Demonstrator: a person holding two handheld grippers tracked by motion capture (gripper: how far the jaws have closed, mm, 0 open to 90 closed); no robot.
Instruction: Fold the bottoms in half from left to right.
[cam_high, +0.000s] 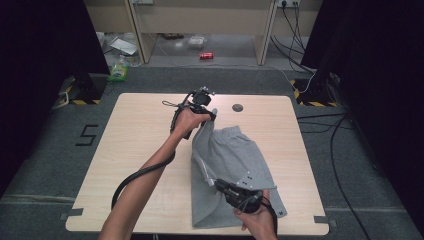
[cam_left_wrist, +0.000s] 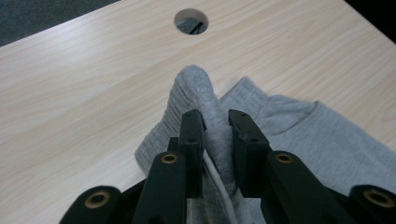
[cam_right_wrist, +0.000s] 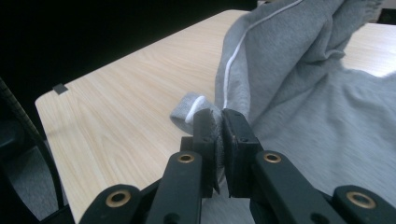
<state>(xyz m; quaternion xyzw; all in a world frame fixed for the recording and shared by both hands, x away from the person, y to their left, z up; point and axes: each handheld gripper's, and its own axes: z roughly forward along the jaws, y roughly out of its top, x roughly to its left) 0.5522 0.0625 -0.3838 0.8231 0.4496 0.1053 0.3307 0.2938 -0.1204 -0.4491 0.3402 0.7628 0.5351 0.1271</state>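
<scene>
The grey shorts look like soft fleece or sweatshirt knit, light enough to hang from two pinches and limp enough to sag and fold wherever nothing supports them. They lie on the right half of the wooden table, with their left edge lifted off the surface along a line running between the two hands. Cloth like this will not slip much, but a thin single layer could creep out of a pinch, so the thicker parts are the sensible places to take hold: the ribbed waistband and the stitched hem corners, where the material is doubled. That seems to be what is happening. The left gripper, held up over the far middle of the table, has its jaws closed down on a bunched, ribbed fold of the fabric; in the left gripper view the cloth sits squarely between the left gripper's fingers and pokes out beyond their tips as a rounded hump. The right gripper, near the front edge, is likewise clamped tight on an edge of the garment; the right gripper's fingers squeeze a thin wad, and a small rolled nub with a white cord running by it sticks out past the left pad. Whether that nub is a hem corner or part of the waistband, I cannot quite tell from here.
</scene>
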